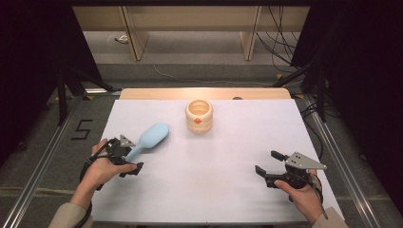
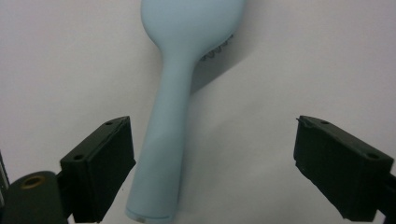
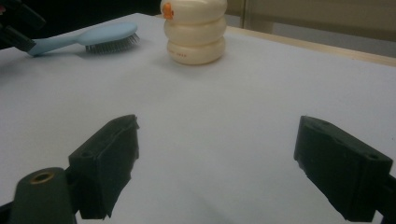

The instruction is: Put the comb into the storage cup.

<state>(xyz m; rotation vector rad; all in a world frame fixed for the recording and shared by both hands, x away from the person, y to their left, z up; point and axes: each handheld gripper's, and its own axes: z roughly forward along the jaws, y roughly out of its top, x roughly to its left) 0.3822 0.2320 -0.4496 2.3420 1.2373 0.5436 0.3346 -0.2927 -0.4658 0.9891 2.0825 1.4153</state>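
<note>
Reaching stage: left tool spread wide astride handle of blue hairbrush lying bristles-down on table left of cream holder, right tool wide and idle; next, probably closing squarely on handle.

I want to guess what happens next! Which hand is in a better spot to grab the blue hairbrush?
Probably the left. The left tongs are open with the hairbrush handle between the jaws. The right tongs sit far across the table.
</note>
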